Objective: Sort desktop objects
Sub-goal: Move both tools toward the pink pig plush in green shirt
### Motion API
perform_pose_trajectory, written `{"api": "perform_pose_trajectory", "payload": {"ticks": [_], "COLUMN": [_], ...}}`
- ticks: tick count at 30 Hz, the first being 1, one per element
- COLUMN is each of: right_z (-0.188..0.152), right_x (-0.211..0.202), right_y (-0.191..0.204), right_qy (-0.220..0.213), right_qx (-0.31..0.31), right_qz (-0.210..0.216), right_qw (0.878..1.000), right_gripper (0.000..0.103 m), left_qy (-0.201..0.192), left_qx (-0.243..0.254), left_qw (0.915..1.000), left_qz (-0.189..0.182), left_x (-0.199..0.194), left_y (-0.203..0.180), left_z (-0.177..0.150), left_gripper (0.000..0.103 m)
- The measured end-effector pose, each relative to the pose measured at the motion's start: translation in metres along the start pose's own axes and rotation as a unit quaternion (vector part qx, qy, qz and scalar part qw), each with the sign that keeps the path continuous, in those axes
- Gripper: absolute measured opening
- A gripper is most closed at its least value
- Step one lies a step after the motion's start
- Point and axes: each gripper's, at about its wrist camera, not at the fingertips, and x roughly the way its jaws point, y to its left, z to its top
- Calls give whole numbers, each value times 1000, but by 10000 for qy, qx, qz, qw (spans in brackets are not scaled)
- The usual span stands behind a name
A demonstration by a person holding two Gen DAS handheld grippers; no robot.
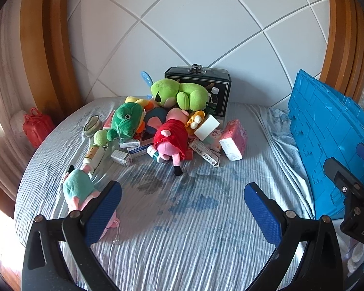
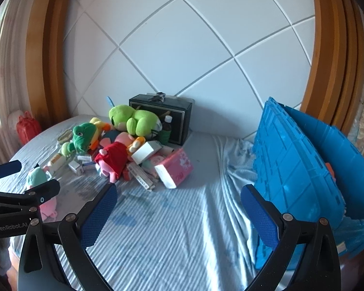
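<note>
A heap of things lies on the striped bedsheet: a lime plush frog on top, a dark green plush, a pig plush in a red dress, a pink tissue pack and several small cartons. A teal and pink plush lies apart, beside my left gripper's left finger. My left gripper is open and empty, short of the heap. My right gripper is also open and empty, with the blue crate by its right finger.
A black box stands behind the heap against the white padded headboard. A red mini bag sits at the far left and a small cup beside the green plush. Wooden frames flank the headboard. The left gripper shows at the right wrist view's left edge.
</note>
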Motion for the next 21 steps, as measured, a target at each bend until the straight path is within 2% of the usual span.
{"api": "perform_pose_trajectory", "payload": {"ticks": [5, 10, 16, 21], "right_z": [-2, -5, -11, -15], "right_x": [19, 44, 79, 114], "right_y": [8, 18, 31, 49], "right_qy": [212, 510, 879, 1305], "right_qx": [-113, -223, -377, -390], "right_qz": [153, 332, 526, 767], "right_qw": [9996, 9979, 9940, 9877], "right_gripper": [103, 103, 103, 103], "left_qy": [280, 650, 1045, 1304], "left_qx": [-179, -500, -1202, -1507], "left_qw": [9993, 9956, 9819, 9732], "left_qz": [180, 455, 1028, 1149], "left_x": [19, 44, 71, 80], "left_y": [16, 48, 116, 169], "left_z": [-11, -27, -47, -63], "left_gripper": [102, 102, 102, 103]}}
